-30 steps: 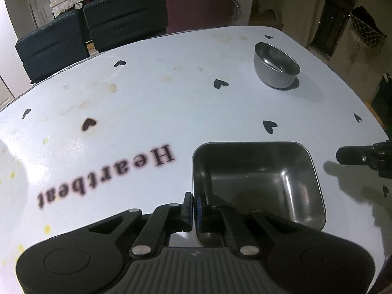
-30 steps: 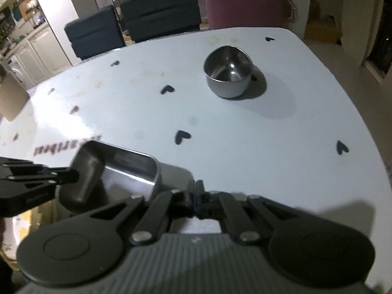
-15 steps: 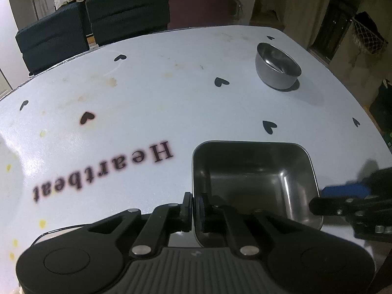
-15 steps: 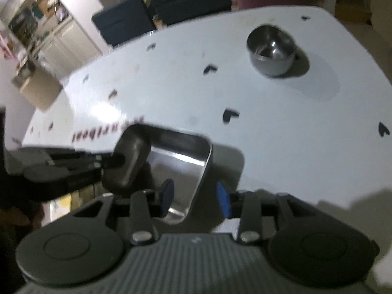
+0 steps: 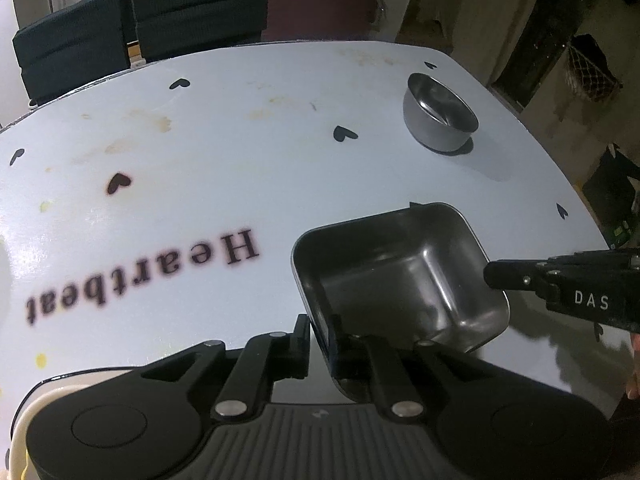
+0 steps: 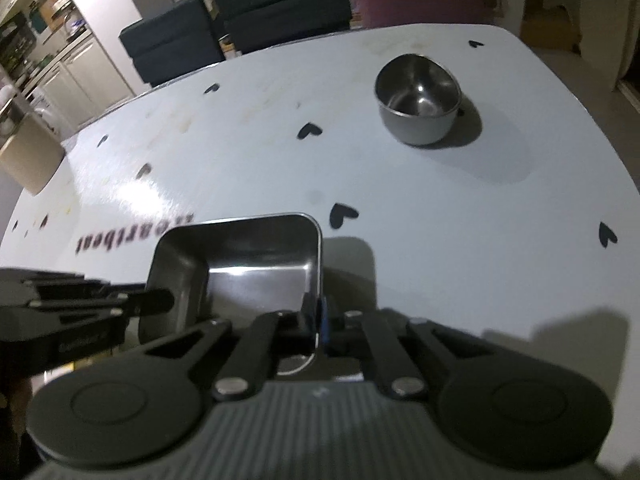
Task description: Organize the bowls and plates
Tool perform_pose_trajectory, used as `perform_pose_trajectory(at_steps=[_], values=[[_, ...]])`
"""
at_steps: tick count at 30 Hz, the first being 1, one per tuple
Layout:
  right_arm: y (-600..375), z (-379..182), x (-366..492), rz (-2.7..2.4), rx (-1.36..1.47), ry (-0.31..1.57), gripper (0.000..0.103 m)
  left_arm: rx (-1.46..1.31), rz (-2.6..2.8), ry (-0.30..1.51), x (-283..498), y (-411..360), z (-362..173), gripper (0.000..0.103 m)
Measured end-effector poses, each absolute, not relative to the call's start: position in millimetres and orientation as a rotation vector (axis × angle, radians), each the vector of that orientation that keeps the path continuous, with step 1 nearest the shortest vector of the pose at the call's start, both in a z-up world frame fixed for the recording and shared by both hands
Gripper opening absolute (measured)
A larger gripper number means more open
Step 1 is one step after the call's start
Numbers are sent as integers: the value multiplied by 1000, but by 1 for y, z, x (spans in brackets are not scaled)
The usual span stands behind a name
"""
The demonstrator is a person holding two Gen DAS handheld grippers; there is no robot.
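A square steel tray (image 5: 404, 276) is held tilted above the white table (image 5: 240, 152). My left gripper (image 5: 320, 336) is shut on its near left rim. My right gripper (image 6: 318, 320) is shut on the tray's right rim (image 6: 316, 264); it shows in the left wrist view (image 5: 496, 276) at the tray's right edge. The left gripper shows in the right wrist view (image 6: 160, 302) at the tray's left wall. A round steel bowl (image 5: 438, 118) stands upright at the far right of the table, also in the right wrist view (image 6: 418, 100).
The table cloth has black hearts and the word "Heartbeat" (image 5: 140, 276). Dark chairs (image 5: 140, 28) and a maroon chair (image 5: 320, 4) stand behind the far edge. A tan box (image 6: 28, 156) sits at the far left. The table's right edge (image 5: 576, 200) drops off to the floor.
My right gripper moved in from the right, opened, and shut on the tray's right rim. The tray has tilted and lifted, held by both grippers.
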State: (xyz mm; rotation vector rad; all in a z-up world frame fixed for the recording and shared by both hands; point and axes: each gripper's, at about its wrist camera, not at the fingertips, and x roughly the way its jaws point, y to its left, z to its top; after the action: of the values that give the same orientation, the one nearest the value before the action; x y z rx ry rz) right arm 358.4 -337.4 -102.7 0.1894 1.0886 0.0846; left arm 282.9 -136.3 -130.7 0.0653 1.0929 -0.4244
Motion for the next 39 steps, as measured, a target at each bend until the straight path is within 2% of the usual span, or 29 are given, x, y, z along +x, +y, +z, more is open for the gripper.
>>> perform_pose_trajectory(at_steps=[28,32,39], values=[[-343,-104,362,76,244,1058,3,17,-436,1123,291,-133,-139,14],[-338,-102,360,83,202,1047,7,6,-428,1120,291,-133,-137,15],[-339,-97,357,110,224,1034,14,-36,-451,1074,285,-133,-121,43]])
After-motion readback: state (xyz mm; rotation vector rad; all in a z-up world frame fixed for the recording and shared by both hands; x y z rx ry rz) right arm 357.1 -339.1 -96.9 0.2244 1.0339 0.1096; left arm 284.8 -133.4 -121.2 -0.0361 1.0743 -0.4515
